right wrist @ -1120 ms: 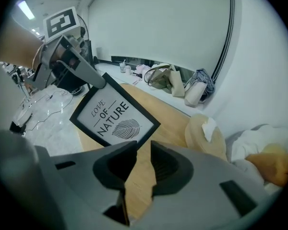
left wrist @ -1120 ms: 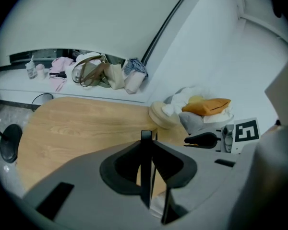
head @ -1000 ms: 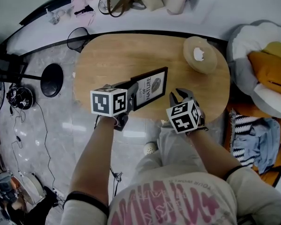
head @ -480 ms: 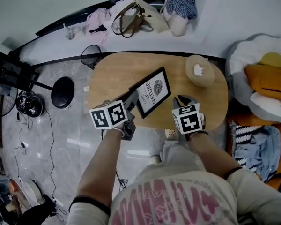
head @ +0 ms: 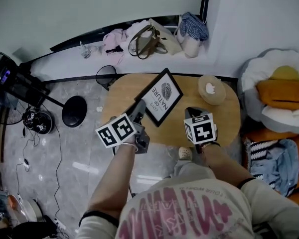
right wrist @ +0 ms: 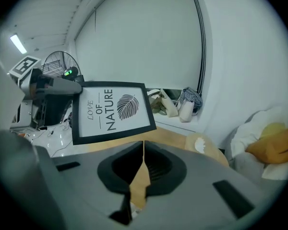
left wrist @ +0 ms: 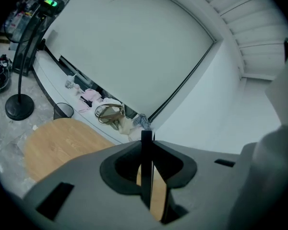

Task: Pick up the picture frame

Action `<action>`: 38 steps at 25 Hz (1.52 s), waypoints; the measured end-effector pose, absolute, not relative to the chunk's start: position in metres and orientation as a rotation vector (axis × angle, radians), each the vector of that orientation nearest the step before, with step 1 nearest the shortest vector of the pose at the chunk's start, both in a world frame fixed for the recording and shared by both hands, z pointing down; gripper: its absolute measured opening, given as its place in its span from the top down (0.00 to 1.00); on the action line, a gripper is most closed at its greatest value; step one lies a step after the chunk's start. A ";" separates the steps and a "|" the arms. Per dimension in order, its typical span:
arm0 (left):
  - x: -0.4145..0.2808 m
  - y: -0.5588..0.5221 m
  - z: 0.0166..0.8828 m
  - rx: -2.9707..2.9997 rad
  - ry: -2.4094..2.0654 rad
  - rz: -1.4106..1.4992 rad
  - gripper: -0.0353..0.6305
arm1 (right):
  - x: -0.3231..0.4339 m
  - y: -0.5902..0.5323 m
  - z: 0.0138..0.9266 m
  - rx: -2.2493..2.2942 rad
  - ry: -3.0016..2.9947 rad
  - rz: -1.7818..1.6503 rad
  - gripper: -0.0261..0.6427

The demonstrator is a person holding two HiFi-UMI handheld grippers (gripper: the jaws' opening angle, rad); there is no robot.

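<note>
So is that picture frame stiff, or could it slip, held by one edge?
Probably stiff: the picture frame looks flat though the left gripper pinches only its edge. Likely light, since one grip carries it. Its thin rim might pivot or slip.

The head view looks steeply down on the surface (head: 224, 116). Gripper views sit close behind the left tongs (left wrist: 148, 143) and right tongs (right wrist: 143, 145), facing outward; all share that surface.

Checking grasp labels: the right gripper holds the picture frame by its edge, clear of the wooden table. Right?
No: the left gripper holds the picture frame by its edge; the left gripper view shows it. The right gripper has just been closing its jaws, now shut on nothing. The frame is clear of the wooden table.
</note>
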State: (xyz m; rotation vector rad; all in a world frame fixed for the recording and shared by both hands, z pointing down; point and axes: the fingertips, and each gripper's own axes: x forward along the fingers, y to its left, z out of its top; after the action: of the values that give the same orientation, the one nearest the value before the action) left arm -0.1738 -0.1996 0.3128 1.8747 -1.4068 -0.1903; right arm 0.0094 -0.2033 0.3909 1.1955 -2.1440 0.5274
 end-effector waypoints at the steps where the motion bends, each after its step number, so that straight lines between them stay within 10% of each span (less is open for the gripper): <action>1: -0.176 -0.198 0.307 1.876 -1.414 -0.206 0.84 | 0.008 -0.204 0.382 1.204 -2.158 0.524 0.94; 38: -0.169 -0.117 0.110 2.299 -1.646 -0.389 0.84 | -0.032 -0.163 0.122 1.361 -2.661 0.166 0.95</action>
State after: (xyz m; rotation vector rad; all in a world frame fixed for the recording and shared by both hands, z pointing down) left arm -0.1686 -0.1170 0.1095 2.2986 -1.6465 -0.3893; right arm -0.0317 -0.1628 0.1223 1.3611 -2.6606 0.1659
